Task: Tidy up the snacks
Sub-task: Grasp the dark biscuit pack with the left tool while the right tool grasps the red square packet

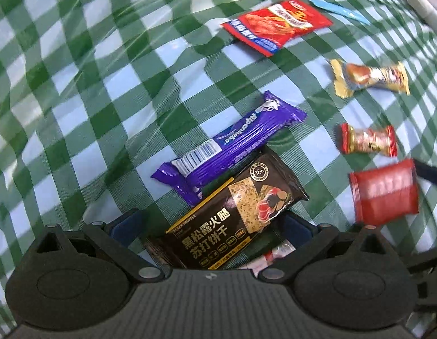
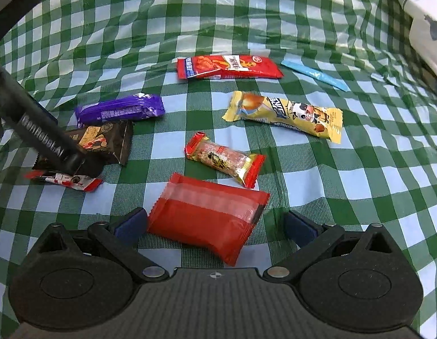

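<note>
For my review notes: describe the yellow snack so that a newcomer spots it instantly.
On the green checked cloth, look just nearer than the long red packet. The yellow snack lies there, the only yellow wrapper, printed with a cartoon cow.

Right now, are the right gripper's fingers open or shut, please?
Open: the right gripper fingers stand apart either side of the red packet, not touching it.

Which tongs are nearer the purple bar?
Left. The left tongs straddle the black cracker pack touching the purple bar; the right tongs sit around the red pack, farther off.
</note>
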`<state>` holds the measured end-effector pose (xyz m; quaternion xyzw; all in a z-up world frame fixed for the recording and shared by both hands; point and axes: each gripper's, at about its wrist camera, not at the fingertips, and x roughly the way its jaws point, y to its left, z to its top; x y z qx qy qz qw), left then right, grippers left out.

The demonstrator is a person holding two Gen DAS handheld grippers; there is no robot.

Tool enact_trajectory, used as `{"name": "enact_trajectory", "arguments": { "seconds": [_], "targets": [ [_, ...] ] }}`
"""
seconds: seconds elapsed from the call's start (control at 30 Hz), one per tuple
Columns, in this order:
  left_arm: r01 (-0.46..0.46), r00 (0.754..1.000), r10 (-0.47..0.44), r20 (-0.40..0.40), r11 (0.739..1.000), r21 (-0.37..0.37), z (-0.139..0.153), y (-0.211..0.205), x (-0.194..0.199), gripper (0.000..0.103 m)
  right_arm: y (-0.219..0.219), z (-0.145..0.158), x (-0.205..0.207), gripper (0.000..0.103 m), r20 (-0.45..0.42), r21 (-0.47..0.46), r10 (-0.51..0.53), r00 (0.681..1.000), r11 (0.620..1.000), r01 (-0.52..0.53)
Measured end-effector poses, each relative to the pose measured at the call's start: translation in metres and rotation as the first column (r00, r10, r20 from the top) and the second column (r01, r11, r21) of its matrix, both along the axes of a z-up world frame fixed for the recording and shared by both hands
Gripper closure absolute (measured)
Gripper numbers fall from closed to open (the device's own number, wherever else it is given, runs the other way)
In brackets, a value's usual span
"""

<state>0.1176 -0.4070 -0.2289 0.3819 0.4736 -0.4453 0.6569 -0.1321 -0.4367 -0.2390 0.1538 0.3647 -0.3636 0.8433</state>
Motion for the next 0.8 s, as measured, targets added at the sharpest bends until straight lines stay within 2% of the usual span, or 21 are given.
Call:
{"name": "enact_trajectory", "arguments": {
  "seconds": [0.03,0.1,0.13,0.17,0.23,0.3,0.37,0.5,0.63,0.8],
  "targets": [
    [-0.007,1.0,0.007,0.004,1.0,-0.012,0.001,0.002,0.0,0.007,0.0,-0.002,0.001,0.0,0.001,-0.007,0.002,1.0,1.0,-0.002],
    [0.012,1.0,-0.011,0.012,0.999,-0.051,0.009,0.007,-0.004,0.031,-0.002,-0.003,0.004,0.0,-0.002,-0.015,0.011,1.0,1.0,-0.011],
    [0.025,1.0,-0.023,0.02,0.998,-0.062,0.013,0.01,-0.007,0.049,-0.004,-0.003,0.006,0.001,-0.005,-0.016,0.013,1.0,1.0,-0.013],
    [0.027,1.0,-0.026,0.012,0.998,-0.063,0.017,0.013,-0.008,0.057,-0.001,-0.002,0.006,0.011,-0.006,-0.029,0.013,1.0,1.0,-0.013],
    [-0.017,0.999,0.015,-0.036,0.998,-0.065,0.02,0.021,-0.006,0.06,0.007,0.001,0.005,0.039,0.002,-0.061,0.03,1.0,0.998,-0.03],
    [-0.036,0.999,0.033,-0.037,0.997,-0.072,0.024,0.032,-0.009,0.06,0.016,0.002,0.005,0.079,-0.012,-0.071,0.039,0.999,0.997,-0.04],
    [-0.047,0.999,0.045,-0.031,0.995,-0.09,0.031,0.046,-0.014,0.06,0.019,0.001,0.005,0.095,-0.02,-0.048,0.028,0.999,0.998,-0.029],
    [-0.1,0.995,0.097,-0.031,0.988,-0.12,0.046,0.067,-0.017,0.06,0.021,-0.001,-0.001,0.097,-0.012,-0.008,0.003,1.0,1.0,-0.003],
    [-0.134,0.991,0.132,-0.025,0.974,-0.18,0.072,0.088,-0.023,0.06,0.024,0.003,-0.015,0.099,0.007,0.032,-0.064,0.998,0.997,0.064],
    [-0.159,0.987,0.156,-0.03,0.953,-0.258,0.112,0.123,-0.039,0.06,0.04,0.025,-0.025,0.099,0.041,0.018,-0.085,0.996,0.996,0.084]
  ]
}}
